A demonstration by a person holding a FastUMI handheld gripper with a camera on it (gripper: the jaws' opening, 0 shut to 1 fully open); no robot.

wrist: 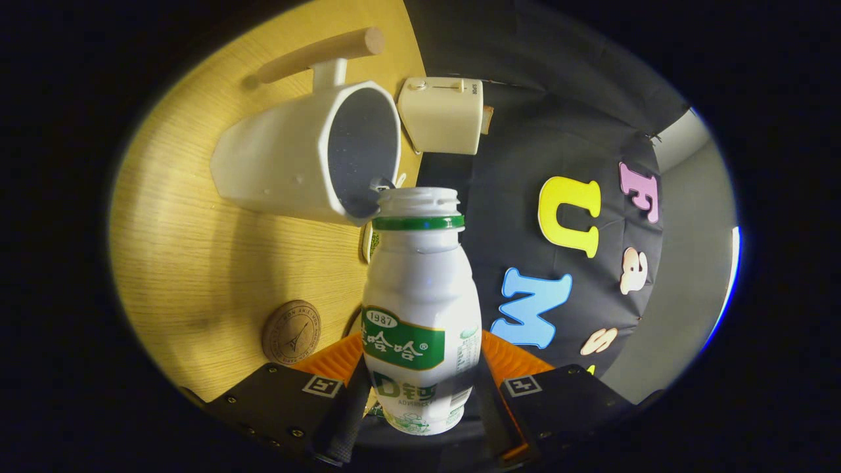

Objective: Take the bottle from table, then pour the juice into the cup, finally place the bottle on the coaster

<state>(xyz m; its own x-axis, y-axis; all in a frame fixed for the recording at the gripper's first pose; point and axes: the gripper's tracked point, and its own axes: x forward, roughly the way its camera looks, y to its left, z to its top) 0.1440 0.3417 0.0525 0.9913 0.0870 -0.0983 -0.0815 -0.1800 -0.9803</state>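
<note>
Pouring looks like the step now: gripper [420, 387] squeezes the bottle [420, 309], mouth by the cup [309, 157] rim at 11 o'clock, and next it needs the coaster [292, 332] at 9 o'clock.

Gripper [420, 374] clamping bottle [420, 309] at cup [309, 157]

Warm overhead light brightens the wooden table [197, 263]; soft shadows trail the cup [309, 157]. Fisheye curvature bends the edges; the bottle [420, 309] shows mild glare.
</note>
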